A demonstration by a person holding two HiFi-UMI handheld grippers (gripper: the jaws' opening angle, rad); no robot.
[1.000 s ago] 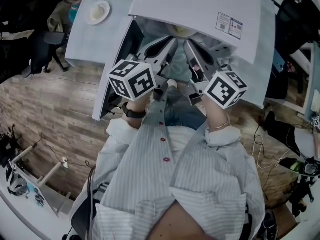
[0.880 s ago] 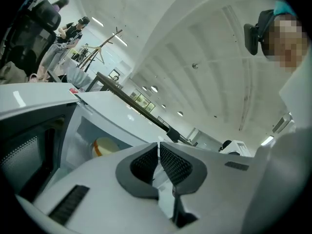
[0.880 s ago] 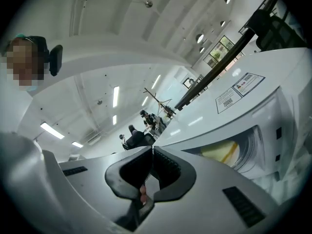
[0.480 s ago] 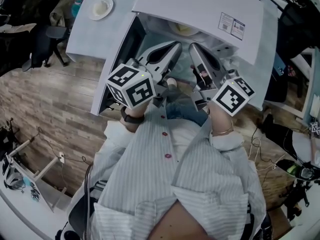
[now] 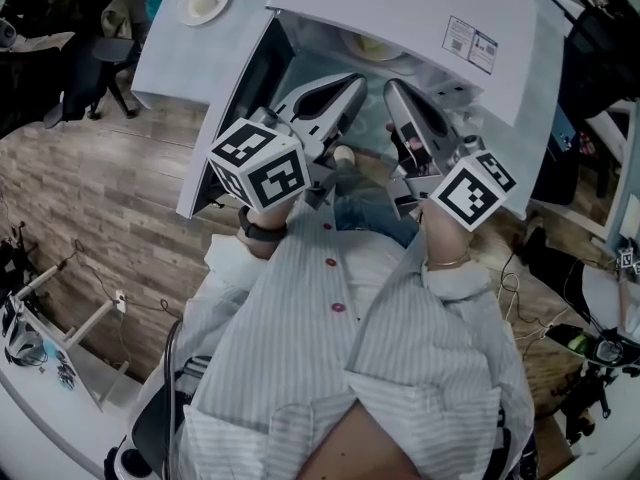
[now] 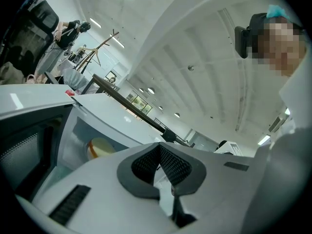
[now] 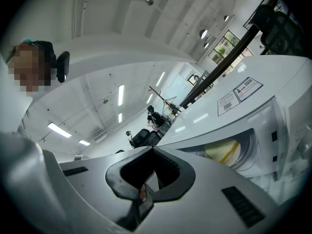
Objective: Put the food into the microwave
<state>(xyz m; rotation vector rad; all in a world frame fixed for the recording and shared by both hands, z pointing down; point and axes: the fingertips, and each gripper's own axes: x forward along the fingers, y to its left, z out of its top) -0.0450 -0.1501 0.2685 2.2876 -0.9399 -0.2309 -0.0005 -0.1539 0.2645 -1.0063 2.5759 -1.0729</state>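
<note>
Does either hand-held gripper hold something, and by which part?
Nothing is held: the left hand-held gripper and the right hand-held gripper are both shut and empty.

The left gripper (image 5: 350, 88) and right gripper (image 5: 394, 92) are held level, side by side, tips converging. All 4 jaws are closed, with nothing between them. Both elbows are bent.

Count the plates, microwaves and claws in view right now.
Plates: 2 (inside plate, outside plate)
Microwave: 1
Claws: 2 (left claw, right claw)
Total: 5
</note>
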